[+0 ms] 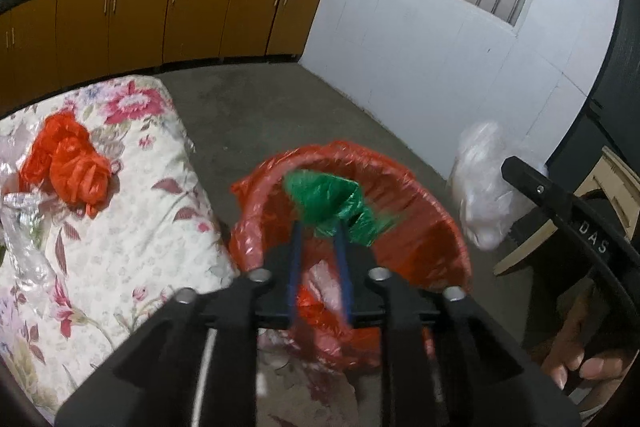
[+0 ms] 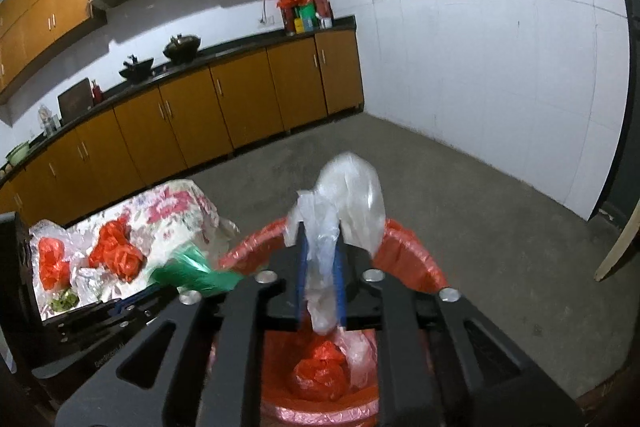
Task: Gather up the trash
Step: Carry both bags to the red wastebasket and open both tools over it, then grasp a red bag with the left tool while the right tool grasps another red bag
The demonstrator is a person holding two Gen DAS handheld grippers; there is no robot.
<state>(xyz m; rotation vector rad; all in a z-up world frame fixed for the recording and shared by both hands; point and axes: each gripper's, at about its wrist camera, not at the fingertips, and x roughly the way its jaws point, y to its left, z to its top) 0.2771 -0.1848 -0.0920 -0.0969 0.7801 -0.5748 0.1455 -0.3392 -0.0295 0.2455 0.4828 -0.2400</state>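
Drop-off step: both bags poised over the red-lined bin
Left hand-held gripper narrowly pinches the green bag, right hand-held gripper the clear bag; next, jaws must widen further to let them fall in

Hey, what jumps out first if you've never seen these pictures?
The red-lined bin on the floor beside the floral table. Over it, the left hand-held gripper has a green bag between its fingers and the right hand-held gripper a clear bag. A crumpled red bag lies on the table.
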